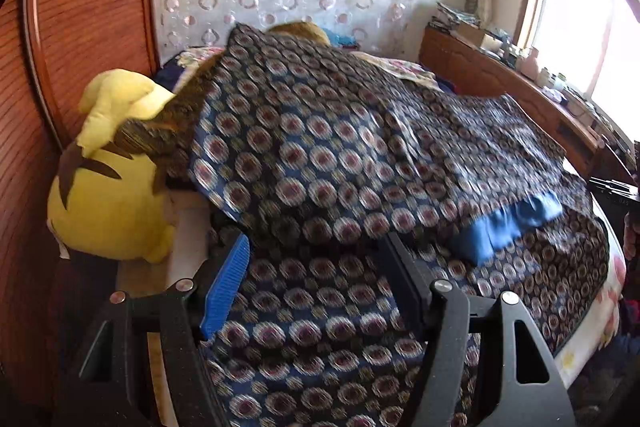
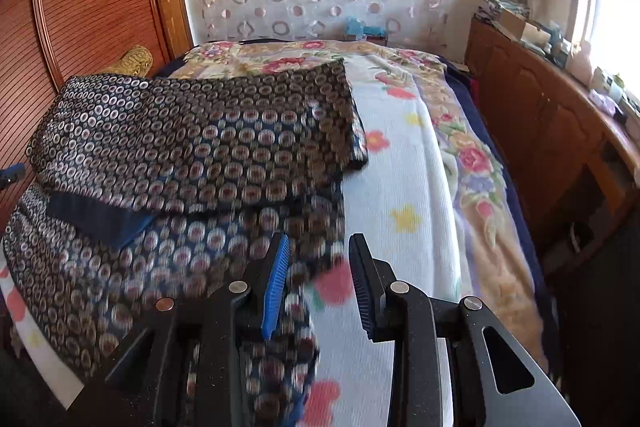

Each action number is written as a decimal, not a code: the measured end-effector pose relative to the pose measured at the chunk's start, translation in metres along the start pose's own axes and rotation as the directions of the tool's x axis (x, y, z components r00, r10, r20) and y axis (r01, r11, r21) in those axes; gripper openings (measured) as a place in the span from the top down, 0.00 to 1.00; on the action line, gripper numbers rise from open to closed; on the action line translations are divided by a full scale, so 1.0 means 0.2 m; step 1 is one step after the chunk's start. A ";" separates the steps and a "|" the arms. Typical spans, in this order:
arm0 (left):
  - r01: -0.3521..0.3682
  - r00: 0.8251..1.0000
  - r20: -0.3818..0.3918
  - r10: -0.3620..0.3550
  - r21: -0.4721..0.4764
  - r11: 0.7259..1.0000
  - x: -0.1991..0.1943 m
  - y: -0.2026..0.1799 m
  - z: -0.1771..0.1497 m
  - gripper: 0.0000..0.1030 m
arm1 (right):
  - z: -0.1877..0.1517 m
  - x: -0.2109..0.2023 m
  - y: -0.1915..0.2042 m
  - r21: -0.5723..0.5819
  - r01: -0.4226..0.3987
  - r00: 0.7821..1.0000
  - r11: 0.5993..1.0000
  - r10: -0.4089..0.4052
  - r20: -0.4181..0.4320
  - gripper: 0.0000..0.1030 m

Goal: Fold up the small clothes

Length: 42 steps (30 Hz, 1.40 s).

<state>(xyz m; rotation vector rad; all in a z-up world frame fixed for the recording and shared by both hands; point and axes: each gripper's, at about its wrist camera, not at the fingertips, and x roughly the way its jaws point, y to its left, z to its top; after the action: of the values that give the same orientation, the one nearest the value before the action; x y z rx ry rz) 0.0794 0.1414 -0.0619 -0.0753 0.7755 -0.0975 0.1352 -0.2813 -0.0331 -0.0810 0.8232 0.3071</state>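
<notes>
**Both grippers spread over the patterned garment on the bed**

While the left gripper [image 1: 316,259] hangs low over the cloth, its jaws stand wide apart, the blue ribbed pad [image 1: 226,287] on one side and the black finger on the other, with nothing pinched between them. Right under and between those fingers lies the patterned garment [image 1: 340,163], dark blue with rows of round medallions, and its upper layer is doubled back over the lower one just ahead of the tips. A strip of plain blue lining [image 1: 508,227] peeks out from under that folded edge, ahead and to the right of the gripper. Off to the left of the fingers, a yellow plush toy [image 1: 108,195] sits against the wooden wardrobe [image 1: 80,27], touching the cloth's far-left edge.

Over to the right gripper [image 2: 318,279]: jaws parted here too, a moderate gap, gripping nothing. It hovers at the garment's right border, so the left finger is over the patterned fabric and the right one over the floral blanket [image 2: 420,147]. Ahead and to its left, the folded top layer of the garment [image 2: 192,131] lies flat across the bed. Farther right runs a wooden cabinet [image 2: 540,115] under the bright window.
</notes>
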 end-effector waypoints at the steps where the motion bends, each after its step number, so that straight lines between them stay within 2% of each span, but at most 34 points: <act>1: 0.009 1.000 -0.010 -0.009 0.013 1.000 0.01 -0.02 -0.02 0.22 | -0.03 -0.02 0.00 0.001 -0.004 1.000 1.000 0.004 -0.001 0.69; 4: 0.001 0.999 -0.039 0.001 0.041 0.999 0.05 -0.07 -0.06 0.22 | -0.13 -0.05 0.00 0.007 -0.041 0.999 0.999 0.041 -0.036 0.69; 6: 0.005 0.999 -0.050 -0.004 0.038 0.999 0.07 -0.09 -0.07 0.21 | -0.17 -0.05 0.02 -0.011 -0.031 0.998 0.999 0.030 -0.055 0.69; 8: 0.004 0.998 -0.059 -0.002 0.034 0.999 0.09 -0.10 -0.07 0.21 | -0.18 -0.07 0.02 -0.020 -0.017 0.999 1.000 0.016 -0.046 0.78; 9: 0.001 0.998 -0.066 0.001 0.036 0.999 0.09 -0.10 -0.08 0.21 | -0.18 -0.08 0.01 -0.019 -0.027 0.999 0.999 0.026 -0.046 0.92; 11: -0.014 0.997 -0.080 0.018 0.049 0.999 0.12 -0.11 -0.08 0.21 | -0.19 -0.12 0.02 -0.034 -0.035 0.999 0.999 0.033 -0.041 0.99; 14: -0.021 0.995 -0.097 0.026 0.052 0.998 0.13 -0.11 -0.10 0.21 | -0.26 -0.20 0.03 -0.059 -0.017 0.999 0.998 0.014 -0.052 0.99; 20: -0.048 0.993 -0.108 0.054 0.063 0.997 0.14 -0.12 -0.10 0.21 | -0.29 -0.30 0.01 -0.010 0.012 1.000 1.000 -0.012 -0.006 0.99; 23: -0.050 0.993 -0.107 0.056 0.060 0.997 0.14 -0.12 -0.10 0.21 | -0.24 -0.31 0.01 0.003 0.022 0.999 1.000 -0.022 0.033 0.88; 25: -0.050 0.993 -0.107 0.056 0.061 0.997 0.14 -0.11 -0.10 0.21 | -0.19 -0.28 0.02 0.003 0.010 0.999 1.000 -0.010 0.048 0.72; 27: -0.048 0.993 -0.108 0.054 0.059 0.997 0.14 -0.12 -0.10 0.21 | -0.13 -0.22 0.03 0.003 0.013 0.999 1.000 -0.013 0.050 0.65; 31: -0.048 0.993 -0.108 0.054 0.060 0.997 0.14 -0.12 -0.10 0.21 | 0.02 -0.04 0.01 0.026 0.009 0.999 1.000 -0.010 0.046 0.62; 36: -0.048 0.993 -0.108 0.054 0.060 0.997 0.14 -0.12 -0.10 0.21 | 0.18 0.18 -0.06 0.058 0.070 0.997 0.996 -0.071 0.021 0.62; 42: -0.045 0.993 -0.110 0.051 0.061 0.997 0.14 -0.12 -0.10 0.21 | 0.31 0.39 -0.10 0.118 0.059 0.998 0.991 -0.059 -0.003 0.63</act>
<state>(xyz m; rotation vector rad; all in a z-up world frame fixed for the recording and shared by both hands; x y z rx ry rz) 0.0845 0.1146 -0.0935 0.0047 0.8848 -0.0791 0.2352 -0.2696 -0.0482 0.0057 0.8353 0.2026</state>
